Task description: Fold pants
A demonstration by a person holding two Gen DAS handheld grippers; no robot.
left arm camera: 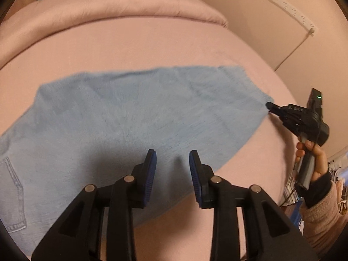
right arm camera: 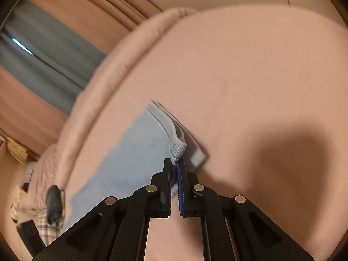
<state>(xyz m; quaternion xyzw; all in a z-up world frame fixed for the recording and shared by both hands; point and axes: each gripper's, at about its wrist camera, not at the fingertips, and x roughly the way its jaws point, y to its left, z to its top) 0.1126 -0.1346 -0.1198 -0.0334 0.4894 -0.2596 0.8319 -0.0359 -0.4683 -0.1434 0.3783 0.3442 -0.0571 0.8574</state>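
Pink bed (left arm camera: 152, 50) beneath blue pants (left arm camera: 139, 113)

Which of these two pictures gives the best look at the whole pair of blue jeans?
The left wrist view: the jeans lie spread across the pink bed, back pocket visible, with the open left gripper above them. The right wrist view shows only a strip and the hem corner pinched in the right gripper.
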